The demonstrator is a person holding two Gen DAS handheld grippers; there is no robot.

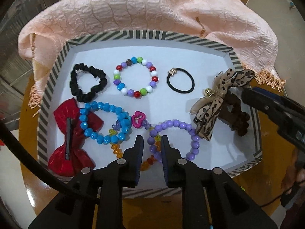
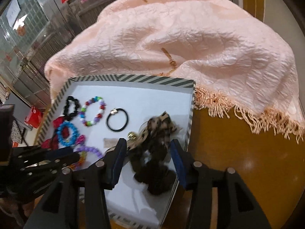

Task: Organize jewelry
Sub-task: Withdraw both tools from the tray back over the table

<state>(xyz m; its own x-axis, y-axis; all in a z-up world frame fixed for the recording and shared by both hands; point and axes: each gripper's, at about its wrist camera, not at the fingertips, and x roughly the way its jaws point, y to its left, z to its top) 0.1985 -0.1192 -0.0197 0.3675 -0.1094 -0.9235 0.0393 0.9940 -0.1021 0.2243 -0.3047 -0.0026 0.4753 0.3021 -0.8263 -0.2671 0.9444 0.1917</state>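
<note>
Brown tabletop carried a striped box; both grippers' fingers stood released over soft, light scrunchie bow, best pinched mid-knot

- A round, glossy brown wooden table carried everything.
- A striped-rimmed white tray sat directly on it.
- A peach fringed cloth lay draped over the table's far side, behind the tray.
</note>
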